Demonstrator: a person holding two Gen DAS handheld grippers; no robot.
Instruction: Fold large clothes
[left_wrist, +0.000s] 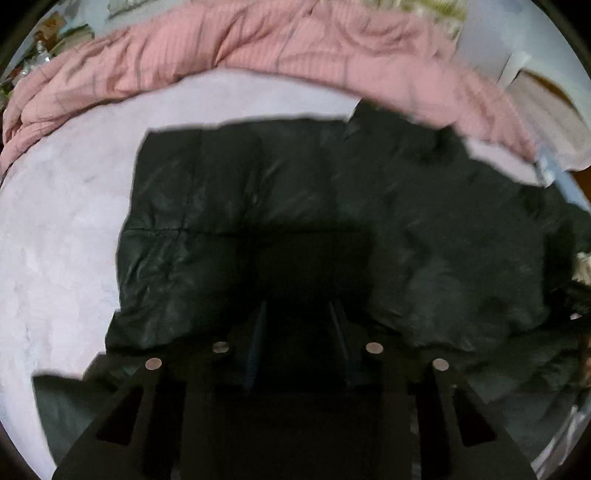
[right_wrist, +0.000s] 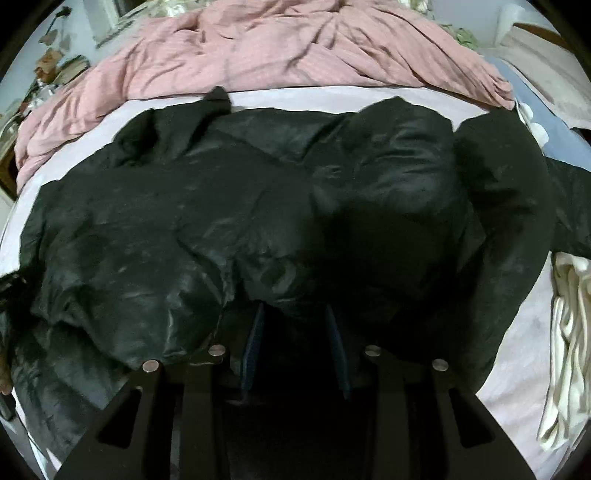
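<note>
Looking from the left side of the bed (left_wrist: 55, 229), I see the pale lilac sheet bare there, which gives room to lay a folded part flat. The black padded coat (left_wrist: 236, 206) lies spread in the middle of the bed, its straight quilted hem pointing far and left in the left wrist view, so I judge it was smoothed out to make a clean fold line. The pink duvet (left_wrist: 229, 48) is pushed to the far edge, probably to keep it out of the work.

My left tool (left_wrist: 297, 332) points steeply down over the near part of the coat. Its two fingers stand a little apart, but everything between them is black and in shadow, so I cannot tell if they pinch fabric or only hover on it.

Going right, the bulky part of the coat (right_wrist: 229, 221) is puffed and creased in the right wrist view, with a sleeve (right_wrist: 517, 177) reaching to the far right edge of the bed. My right tool (right_wrist: 295, 336) is over the near edge of the coat, fingers a little apart, and a lip of black cloth seems to come down between them; whether they really grip it I cannot tell. I think both tools are at the near edge to carry it over together. At the right lies a cream cloth (right_wrist: 569, 332), just beside the coat.
</note>
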